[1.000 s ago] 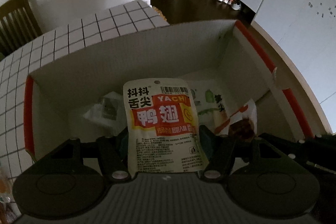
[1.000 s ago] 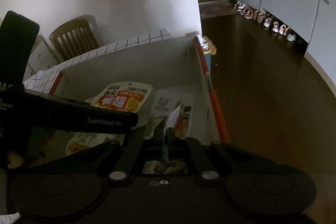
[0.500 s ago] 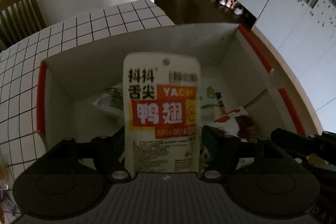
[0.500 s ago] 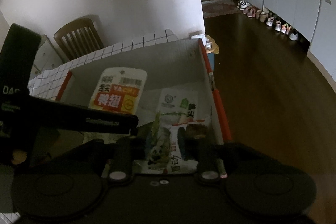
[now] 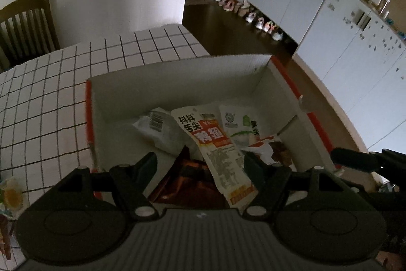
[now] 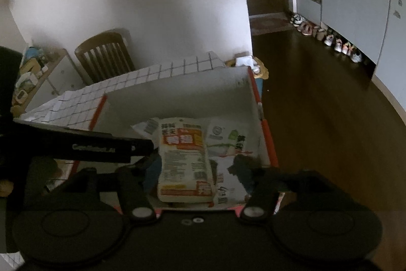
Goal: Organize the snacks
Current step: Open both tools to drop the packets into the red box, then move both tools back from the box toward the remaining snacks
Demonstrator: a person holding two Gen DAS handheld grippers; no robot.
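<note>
Both grippers (left (image 5: 200,164), right (image 6: 198,166)) gape over the boxed duck-wing packet (image 5: 215,144).

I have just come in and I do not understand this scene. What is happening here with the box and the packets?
A person holding a two-finger gripper in each hand is sorting snack packets into a white cardboard box with red edges, on a checked tablecloth. Both grippers are above the box with jaws apart, holding nothing. The left gripper looks down on a white and red duck wing packet lying loose on the pile. The right gripper's jaws have just been opening; a green and white packet lies in the box below.
</note>
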